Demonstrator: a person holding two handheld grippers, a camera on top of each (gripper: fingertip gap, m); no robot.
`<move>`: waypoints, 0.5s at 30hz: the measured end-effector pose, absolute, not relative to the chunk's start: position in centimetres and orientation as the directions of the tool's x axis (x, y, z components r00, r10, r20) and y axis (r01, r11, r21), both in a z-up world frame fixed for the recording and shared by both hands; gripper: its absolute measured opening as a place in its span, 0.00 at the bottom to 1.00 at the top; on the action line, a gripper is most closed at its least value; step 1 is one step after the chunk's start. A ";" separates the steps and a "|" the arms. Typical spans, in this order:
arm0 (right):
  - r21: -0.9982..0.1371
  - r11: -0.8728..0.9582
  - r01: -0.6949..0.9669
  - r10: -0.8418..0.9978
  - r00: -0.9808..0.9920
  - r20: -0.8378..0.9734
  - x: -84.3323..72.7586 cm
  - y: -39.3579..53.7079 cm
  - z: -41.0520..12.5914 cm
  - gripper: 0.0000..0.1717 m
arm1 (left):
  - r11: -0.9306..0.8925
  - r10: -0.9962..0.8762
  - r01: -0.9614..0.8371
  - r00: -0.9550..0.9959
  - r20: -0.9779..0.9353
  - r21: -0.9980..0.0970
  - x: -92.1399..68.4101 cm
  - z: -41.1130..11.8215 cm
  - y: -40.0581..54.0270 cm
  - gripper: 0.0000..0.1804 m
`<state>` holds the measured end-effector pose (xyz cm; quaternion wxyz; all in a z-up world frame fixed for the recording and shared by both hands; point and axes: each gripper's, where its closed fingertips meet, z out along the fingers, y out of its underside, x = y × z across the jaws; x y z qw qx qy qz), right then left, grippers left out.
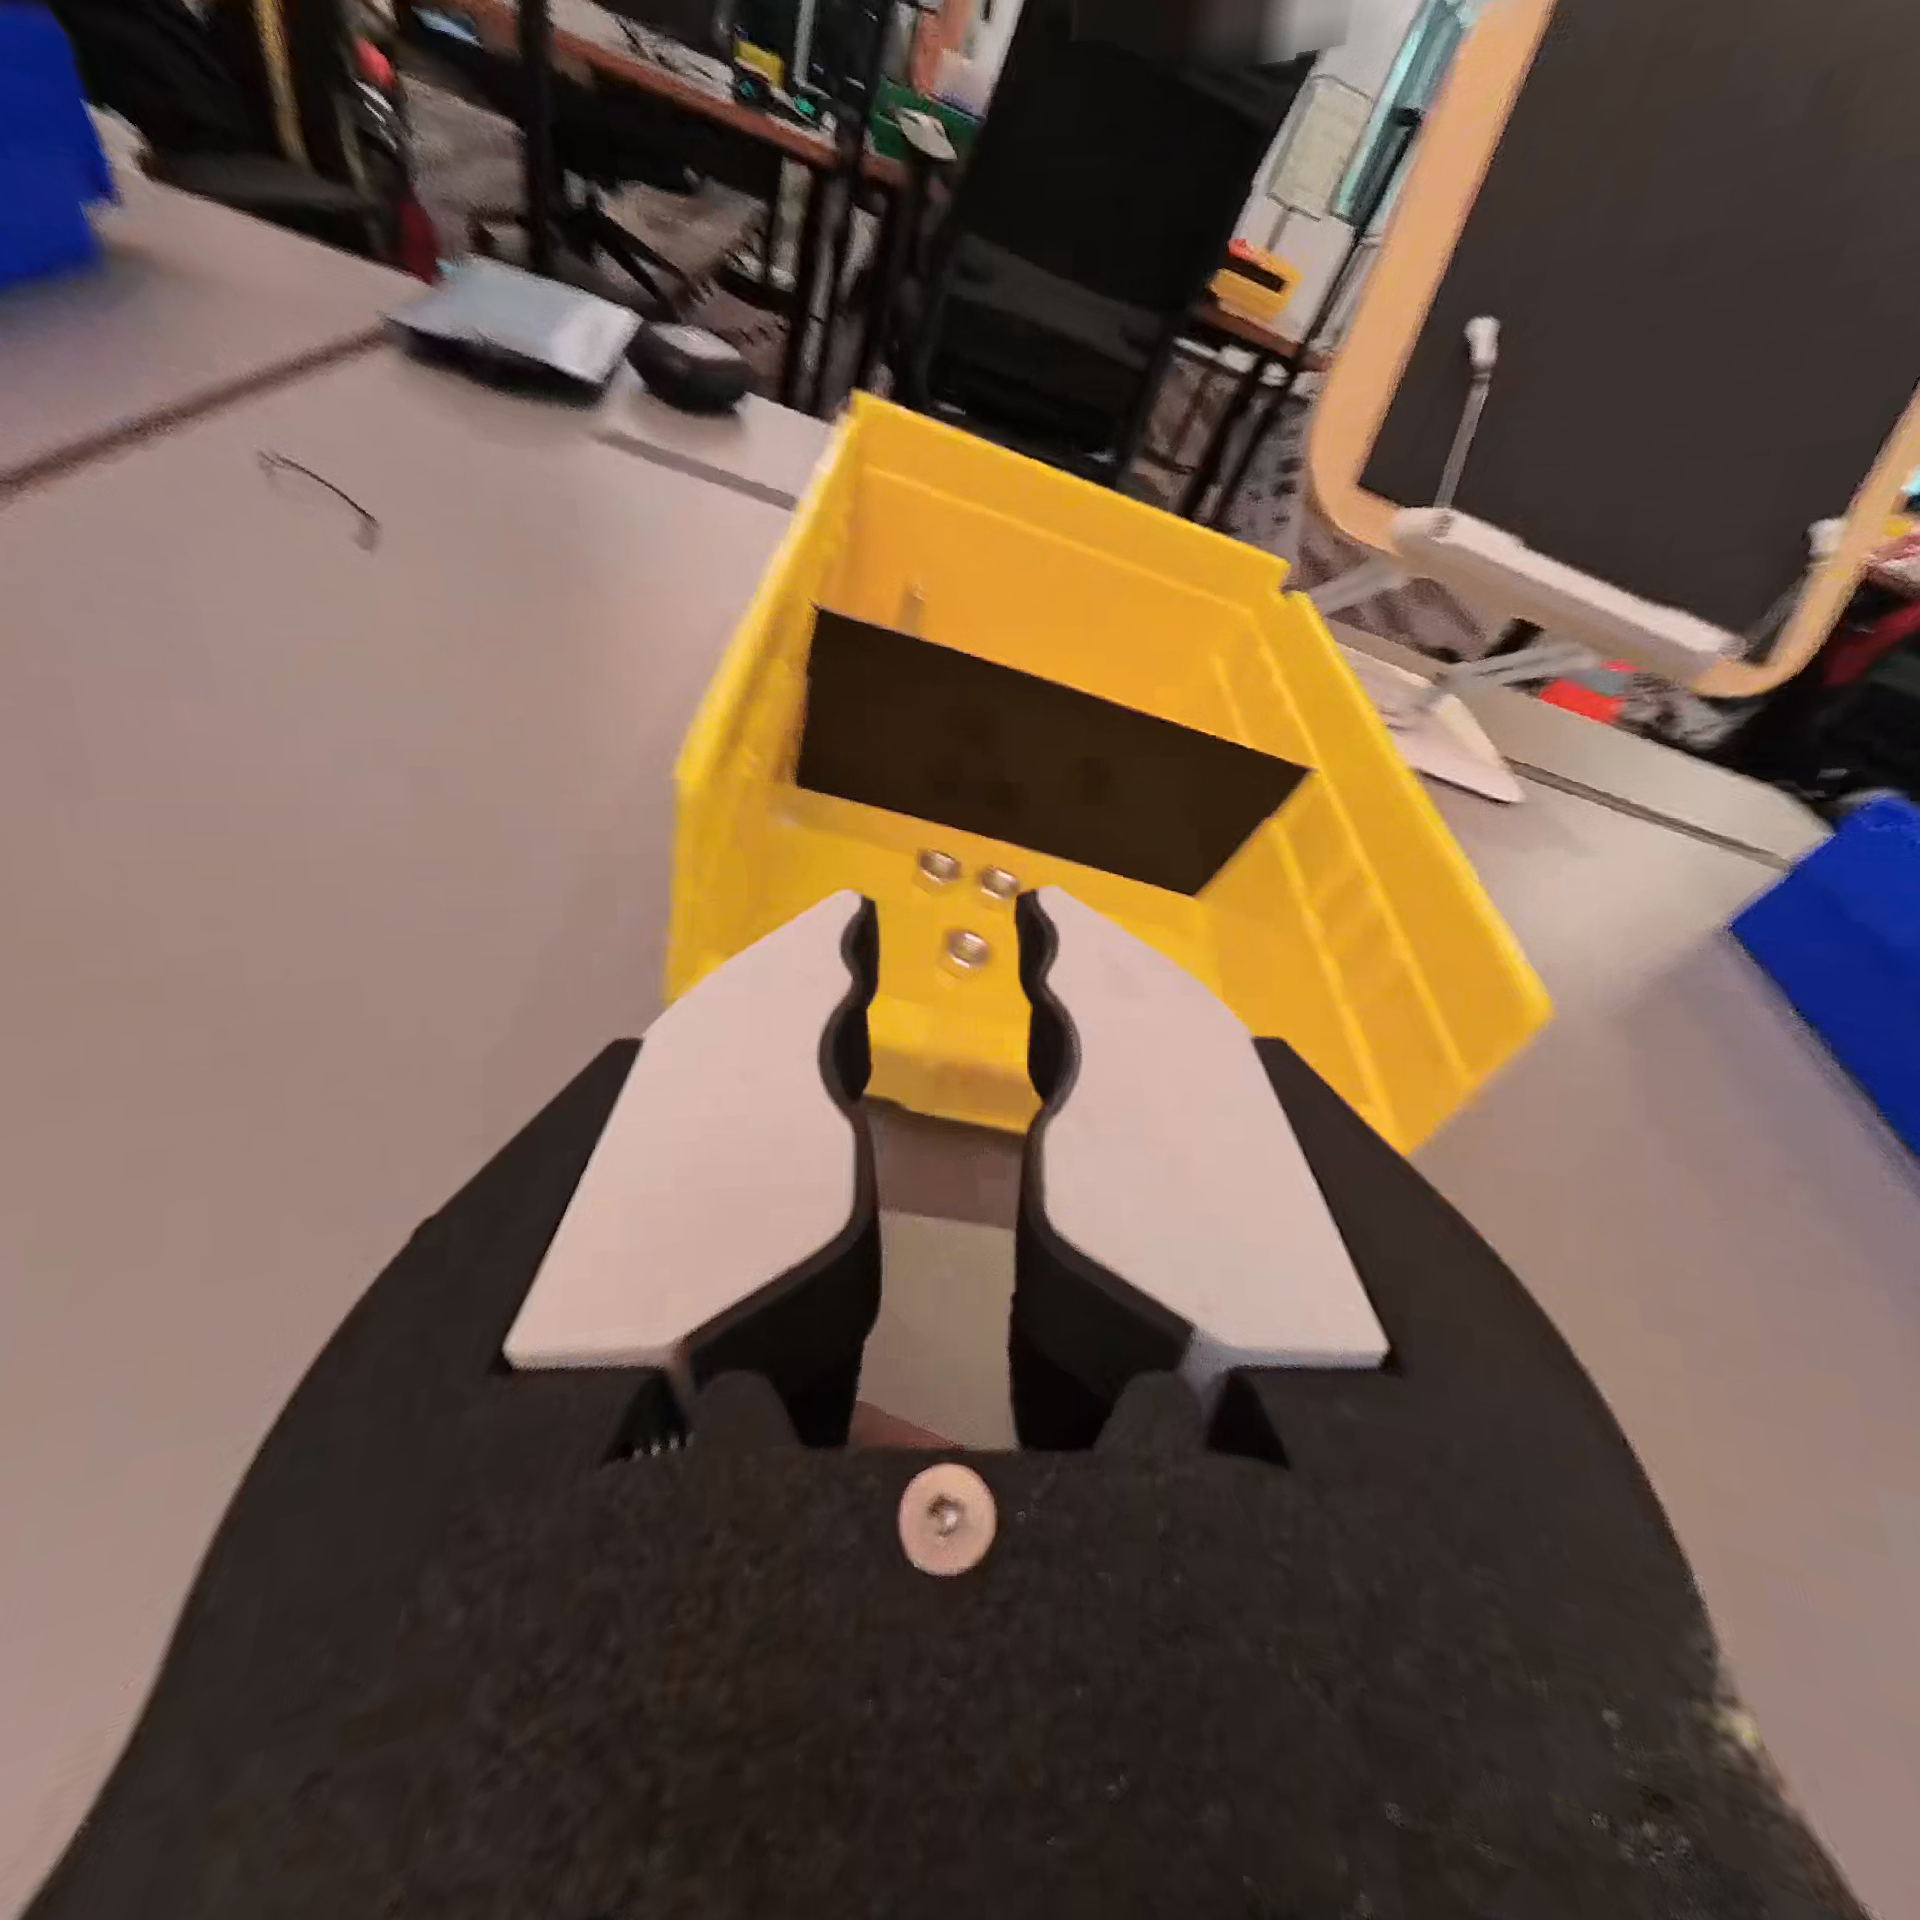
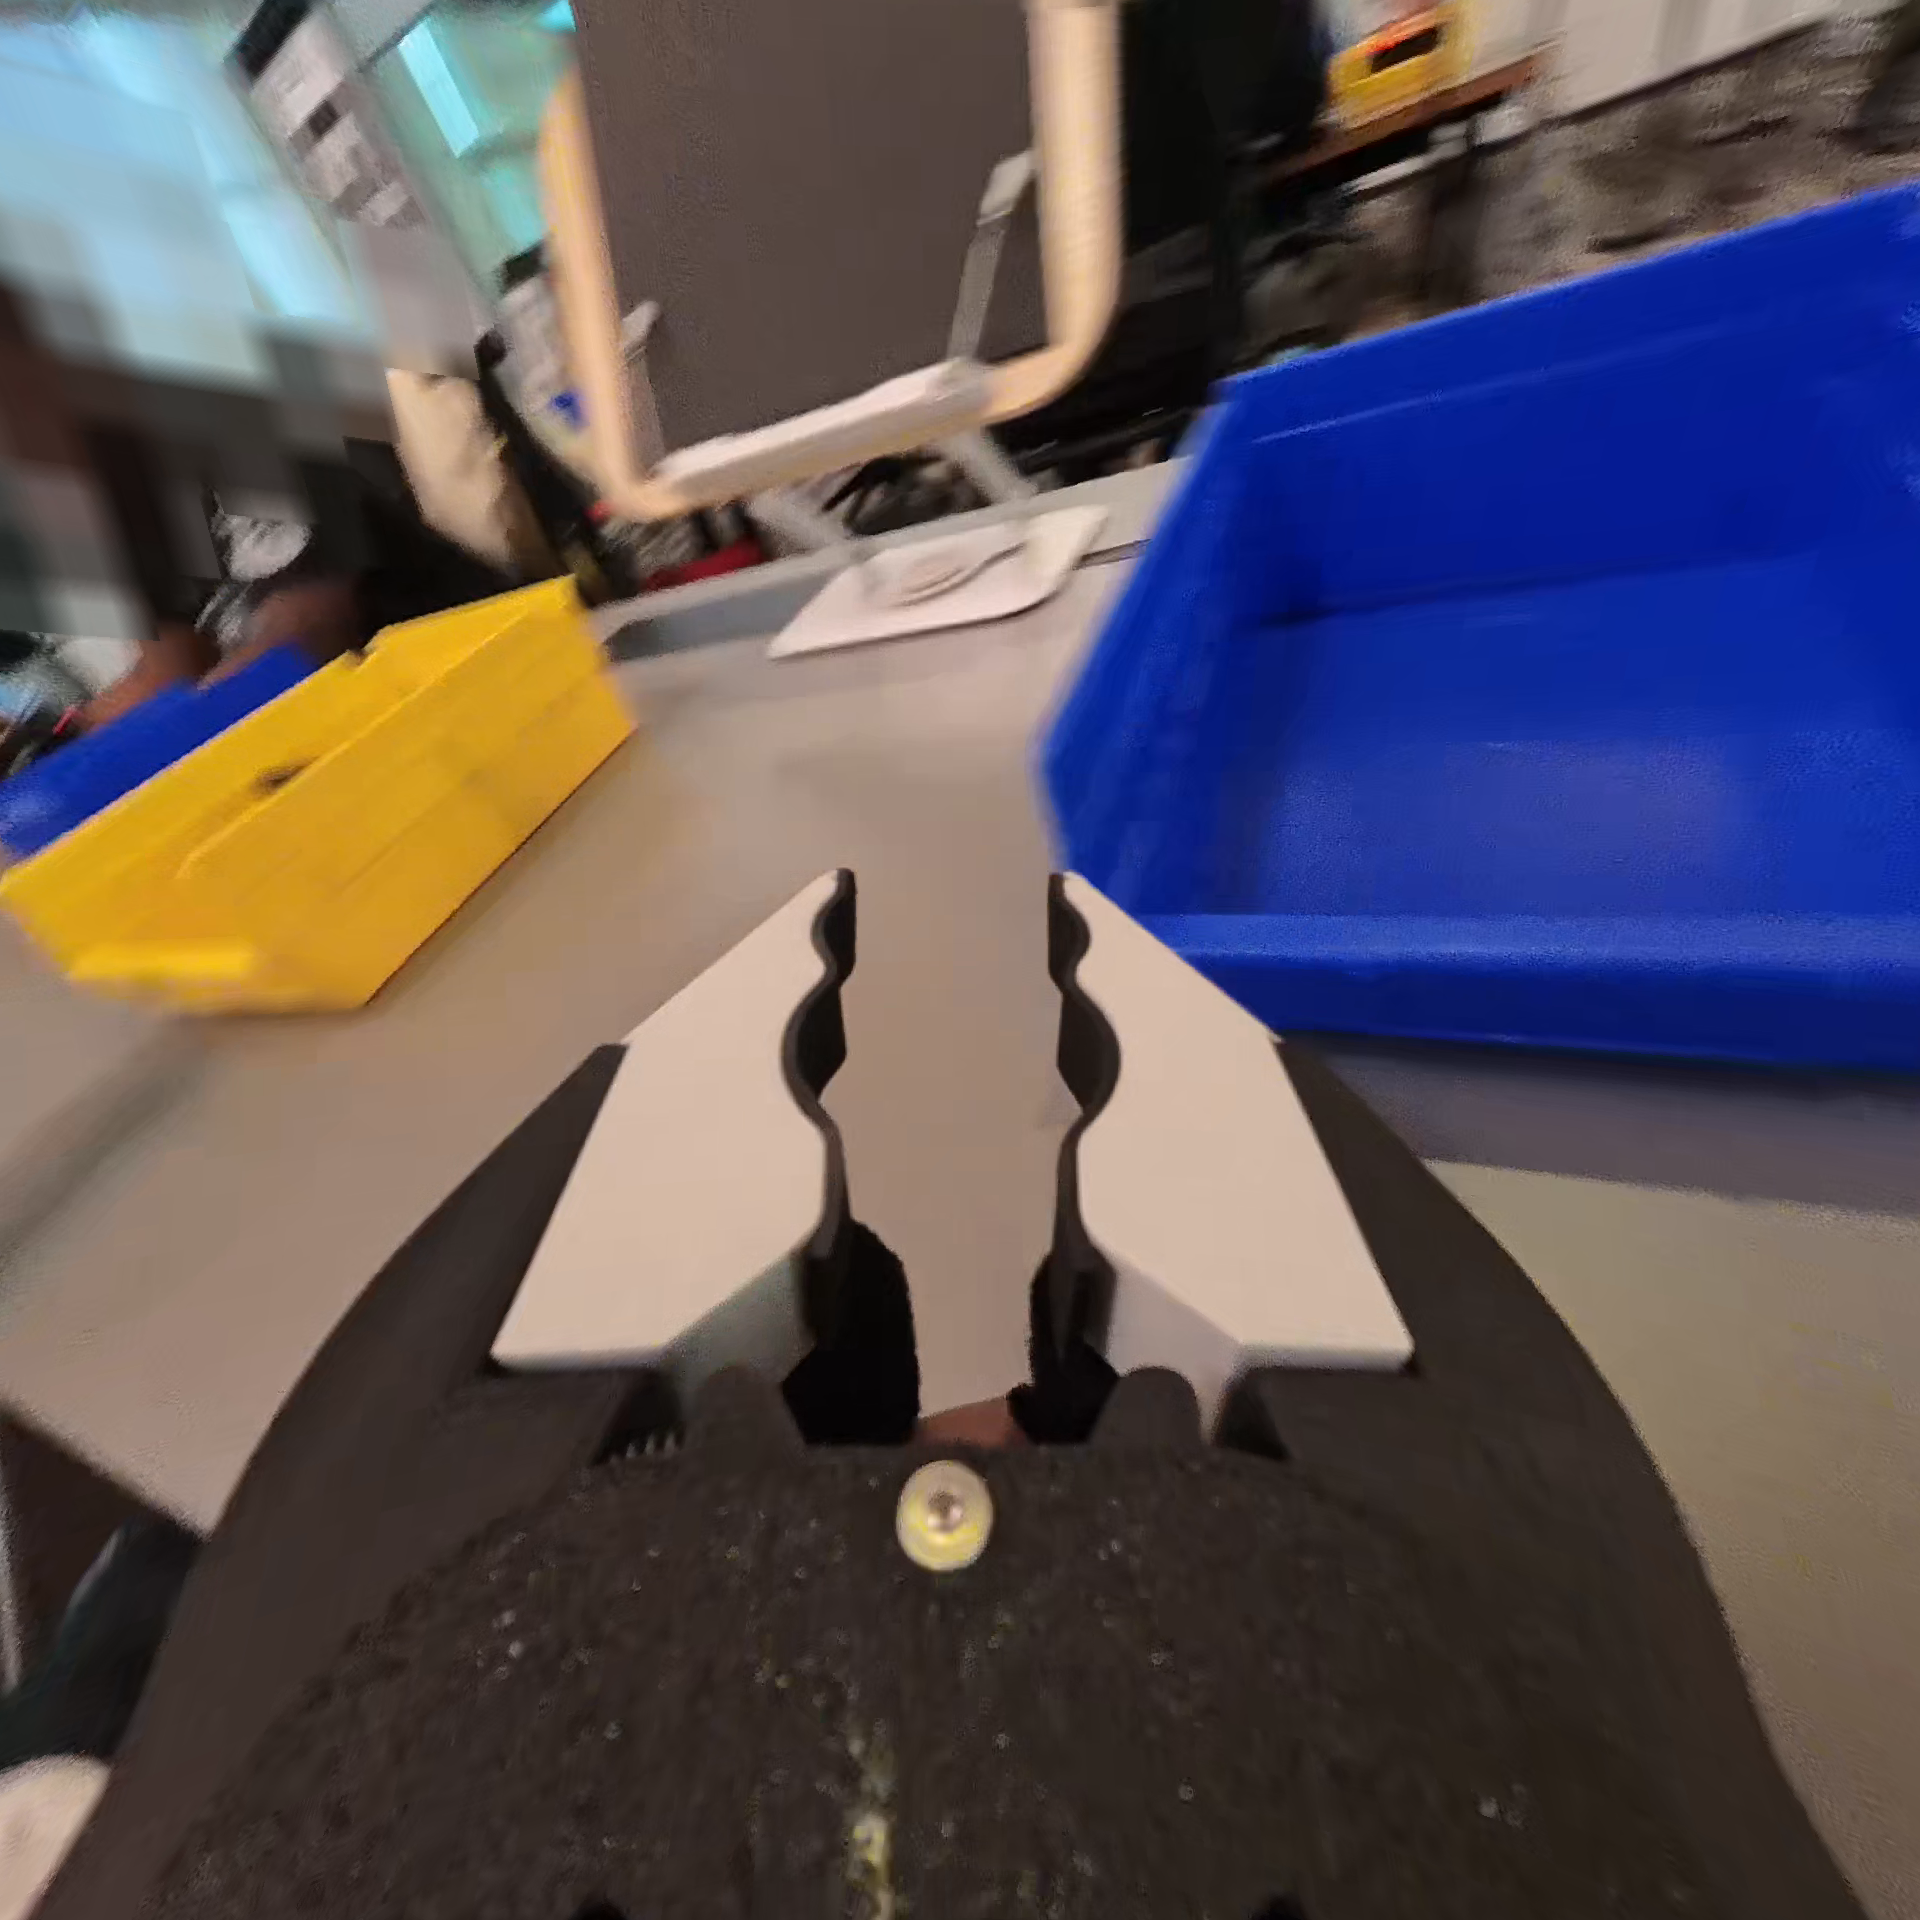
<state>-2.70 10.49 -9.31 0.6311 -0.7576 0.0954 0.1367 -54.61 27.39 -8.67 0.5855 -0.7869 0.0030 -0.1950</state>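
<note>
The yellow bin [image 1: 1049, 665] stands on the grey desk [image 1: 364, 831], straight ahead of the left gripper [image 1: 943, 914]. A black divider [image 1: 1039, 758] stands across its inside. On the yellow floor in front of the divider lie three small metal nuts [image 1: 966, 943]: two side by side near the divider and one closer to the low front lip. The left gripper hangs over that front lip with its jaws parted a narrow way; the nearest nut shows in the gap between the fingertips [image 1: 831, 925], but neither pad presses on it, and nothing is held.

In the right wrist view the right gripper [image 2: 951, 894] hovers over bare desk [image 2: 935, 769], jaws moderately apart with only the grey surface between them. A large blue bin [image 2: 1558, 675] sits just beside its right fingertip; the view is too blurred to tell whether they touch. The yellow bin [image 2: 343, 790] lies well off to the left in this view, with another blue bin [image 2: 125, 748] behind it.

Farther out, the left wrist view shows a grey pouch [image 1: 509, 332] and a dark rounded object [image 1: 691, 358] near the far desk edge, a thin dark wire [image 1: 322, 499] on the surface, and blue bin corners at the far left [image 1: 42, 156] and right [image 1: 1839, 925]. A white lamp base [image 2: 935, 582] rests beyond the bins.
</note>
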 end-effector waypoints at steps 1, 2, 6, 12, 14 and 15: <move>-0.919 -0.163 -0.359 -0.023 0.932 -0.361 -0.5 10.2 -9.2 0.23 | -0.334 -0.260 0.255 0.901 0.348 -0.908 -53.6 -8.9 26.9 0.14; -0.918 -0.145 -0.369 -0.052 0.929 -0.366 1.2 10.0 -9.0 0.23 | -0.357 -0.286 0.280 0.875 0.390 -0.891 -52.4 -9.3 26.4 0.14; -0.945 -0.140 -0.295 -0.187 0.945 -0.267 6.8 9.0 -9.7 0.23 | -0.504 -0.353 0.290 0.791 0.500 -0.814 -47.6 -11.5 24.3 0.14; -0.904 -0.134 -0.405 -0.207 0.904 -0.374 8.6 9.3 -10.6 0.23 | -0.463 -0.433 0.041 0.861 0.266 -0.886 -45.1 -12.8 23.4 0.15; -0.908 -0.131 -0.397 -0.198 0.908 -0.369 8.1 9.7 -10.5 0.23 | -0.448 -0.477 -0.061 0.860 0.180 -0.892 -44.5 -13.3 23.5 0.15; -0.912 -0.135 -0.388 -0.191 0.913 -0.360 7.7 10.0 -10.5 0.23 | -0.440 -0.481 -0.096 0.865 0.144 -0.893 -44.5 -13.6 23.7 0.15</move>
